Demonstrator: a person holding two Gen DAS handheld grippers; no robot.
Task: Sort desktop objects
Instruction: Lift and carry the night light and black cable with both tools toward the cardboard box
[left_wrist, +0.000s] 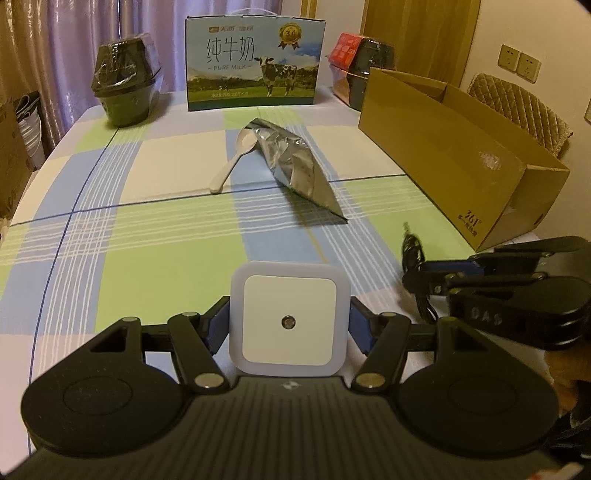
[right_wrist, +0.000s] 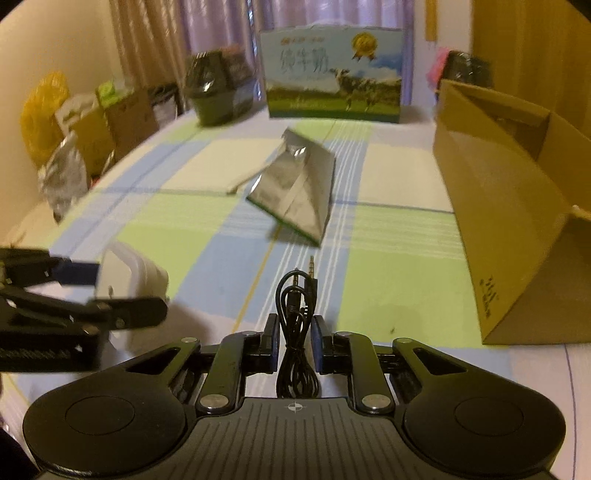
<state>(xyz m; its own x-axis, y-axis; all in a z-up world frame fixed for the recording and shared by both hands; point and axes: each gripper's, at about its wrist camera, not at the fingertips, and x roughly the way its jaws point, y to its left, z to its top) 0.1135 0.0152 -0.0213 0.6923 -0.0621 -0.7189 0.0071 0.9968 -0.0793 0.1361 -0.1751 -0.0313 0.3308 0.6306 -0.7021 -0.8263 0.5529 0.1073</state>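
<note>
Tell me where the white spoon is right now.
In the left wrist view the white spoon lies mid-table on the checked tablecloth, its bowl against the left side of the silver foil pouch, in front of the milk carton box.

1. You hold a smooth white plastic night light (left_wrist: 290, 320).
2. Your pouch (left_wrist: 295, 166) is crinkled, shiny foil.
3. The box (left_wrist: 454, 158) is matt cardboard.
4. Checked cloth covers the desk (left_wrist: 147, 236).

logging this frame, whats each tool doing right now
Left tool: closed on the white square night light.
Right tool: closed on the coiled black audio cable.
</note>
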